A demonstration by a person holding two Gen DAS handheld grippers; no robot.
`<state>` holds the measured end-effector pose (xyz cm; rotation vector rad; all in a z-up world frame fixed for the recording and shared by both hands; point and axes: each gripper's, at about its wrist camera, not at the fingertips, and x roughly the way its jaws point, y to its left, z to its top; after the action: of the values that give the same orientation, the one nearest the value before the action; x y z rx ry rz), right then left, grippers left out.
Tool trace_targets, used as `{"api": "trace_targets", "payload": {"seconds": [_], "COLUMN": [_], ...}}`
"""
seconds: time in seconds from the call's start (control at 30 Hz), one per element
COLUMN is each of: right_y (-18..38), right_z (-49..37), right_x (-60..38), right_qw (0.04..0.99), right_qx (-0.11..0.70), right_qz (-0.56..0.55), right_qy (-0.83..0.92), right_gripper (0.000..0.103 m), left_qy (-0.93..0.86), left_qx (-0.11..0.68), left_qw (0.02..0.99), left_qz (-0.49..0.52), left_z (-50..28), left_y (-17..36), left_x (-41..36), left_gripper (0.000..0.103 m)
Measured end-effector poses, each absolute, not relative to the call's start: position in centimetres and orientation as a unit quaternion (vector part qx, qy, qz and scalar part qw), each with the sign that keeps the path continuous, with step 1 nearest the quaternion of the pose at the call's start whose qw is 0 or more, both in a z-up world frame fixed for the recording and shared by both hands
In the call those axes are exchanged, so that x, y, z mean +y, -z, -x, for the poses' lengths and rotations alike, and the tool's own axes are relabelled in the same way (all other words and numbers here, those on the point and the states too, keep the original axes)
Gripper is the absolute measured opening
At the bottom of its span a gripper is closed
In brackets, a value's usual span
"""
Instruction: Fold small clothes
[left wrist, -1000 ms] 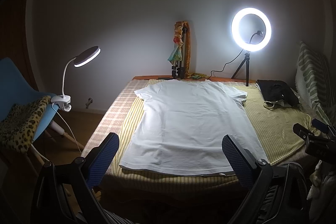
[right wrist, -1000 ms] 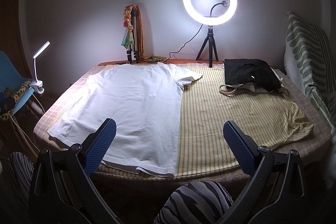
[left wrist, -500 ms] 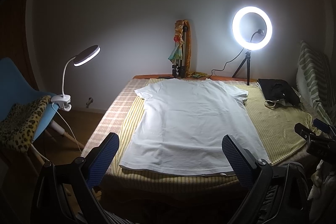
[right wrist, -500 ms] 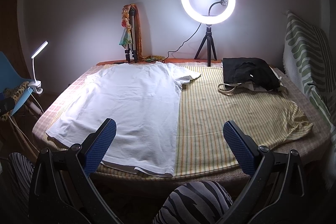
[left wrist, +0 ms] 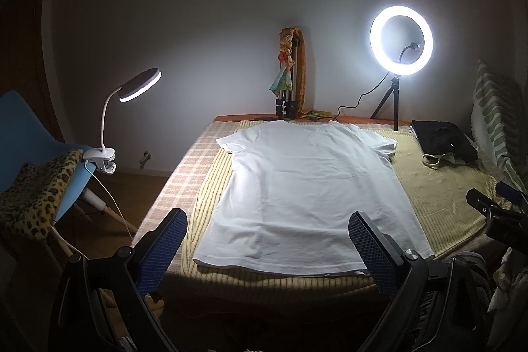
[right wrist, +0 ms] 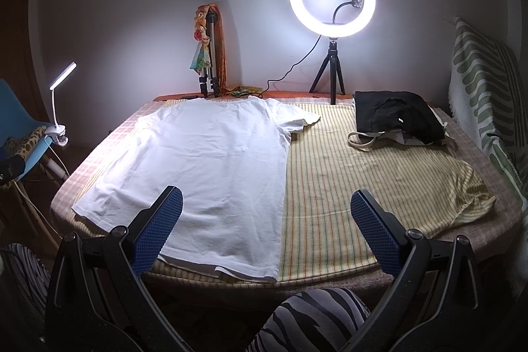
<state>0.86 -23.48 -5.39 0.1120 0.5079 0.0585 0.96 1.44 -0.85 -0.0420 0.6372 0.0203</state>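
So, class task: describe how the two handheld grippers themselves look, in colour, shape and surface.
Both the left gripper and the right gripper have black plastic arms with round pivot bolts. Their fingers carry flat blue pads with a fine dimpled grid. No cables or markings show.

The T-shirt (left wrist: 310, 193) is plain white. Under it lies a cloth (right wrist: 363, 174) of pale yellow with thin stripes in green and orange. The table cover (left wrist: 184, 174) below has a check pattern of pink and cream. The folded bag (right wrist: 396, 117) is black, with cream handles. The fingers (right wrist: 158, 230) of both grippers have blue pads with a fine grid texture on black frames. The chair (left wrist: 29, 127) is light blue and carries a leopard-print fabric (left wrist: 36, 190). The hanging textile (right wrist: 485, 94) at the side is white with green wavy bands. The lamp (left wrist: 112, 121) is white.
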Motion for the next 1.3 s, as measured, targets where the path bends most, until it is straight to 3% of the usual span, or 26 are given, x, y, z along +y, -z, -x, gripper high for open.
{"api": "trace_targets", "payload": {"seconds": [0.6,0.87,1.0,1.07,1.3], "right_y": [2.8,1.2,0.5,0.2,0.1], "right_z": [-5.3,-13.2,-17.2,-19.0,-26.0], "right_x": [-19.4,-17.5,-15.7,-14.4,-7.6], "right_qw": [0.963,0.948,0.941,0.937,0.917], "right_qx": [0.233,0.254,0.264,0.270,0.302], "right_qz": [-0.043,-0.069,-0.074,-0.071,-0.029], "right_qy": [-0.125,-0.178,-0.196,-0.209,-0.257], "right_gripper": [0.103,0.103,0.103,0.099,0.084], "left_qy": [-0.072,-0.014,-0.008,0.000,0.007], "left_qx": [0.309,0.328,0.348,0.362,0.390], "left_qw": [0.948,0.942,0.932,0.925,0.907], "left_qz": [0.003,0.072,0.096,0.118,0.158], "left_z": [-1.1,-2.5,-3.6,-4.2,-6.0], "left_y": [1.7,4.2,6.2,7.3,11.1], "left_x": [4.0,6.6,7.9,8.9,11.5], "left_gripper": [0.090,0.063,0.056,0.048,0.040]}}
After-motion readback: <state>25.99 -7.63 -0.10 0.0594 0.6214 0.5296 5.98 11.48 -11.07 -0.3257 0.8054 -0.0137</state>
